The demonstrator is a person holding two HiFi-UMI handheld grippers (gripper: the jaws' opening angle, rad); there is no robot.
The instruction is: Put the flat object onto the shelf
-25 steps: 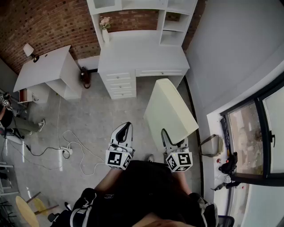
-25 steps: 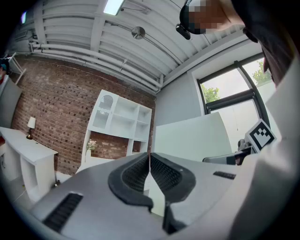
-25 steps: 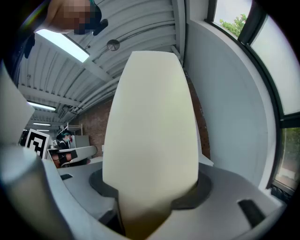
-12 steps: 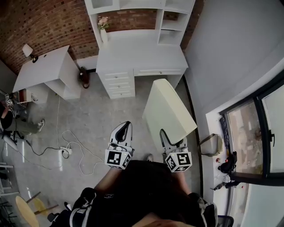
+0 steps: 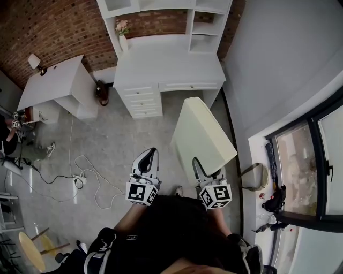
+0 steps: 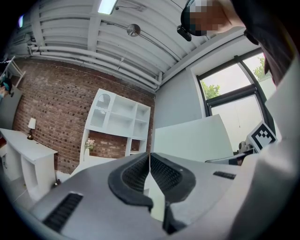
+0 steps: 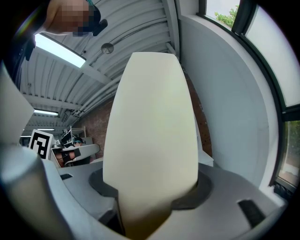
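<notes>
The flat object [image 5: 203, 134] is a large cream panel, standing up from my right gripper [image 5: 210, 170], which is shut on its lower edge. In the right gripper view the panel [image 7: 150, 131] fills the middle, clamped between the pads of that gripper [image 7: 150, 187]. My left gripper [image 5: 150, 155] is held beside it at the left, shut and empty; its pads meet in the left gripper view [image 6: 150, 161], where the panel [image 6: 192, 138] shows to the right. The white shelf unit [image 5: 161, 8] stands on a white desk [image 5: 169, 67] against the brick wall ahead, also seen as the shelf [image 6: 119, 117].
A vase of flowers [image 5: 123, 35] stands on the desk's left side. A smaller white table [image 5: 53, 85] with a lamp [image 5: 35, 60] is at the left. Cables and a power strip [image 5: 80, 182] lie on the floor. A grey wall and window [image 5: 311, 160] run along the right.
The desk and shelf have slid slightly left and up in the head view. Both grippers keep their places and the right grip on the panel is the same.
</notes>
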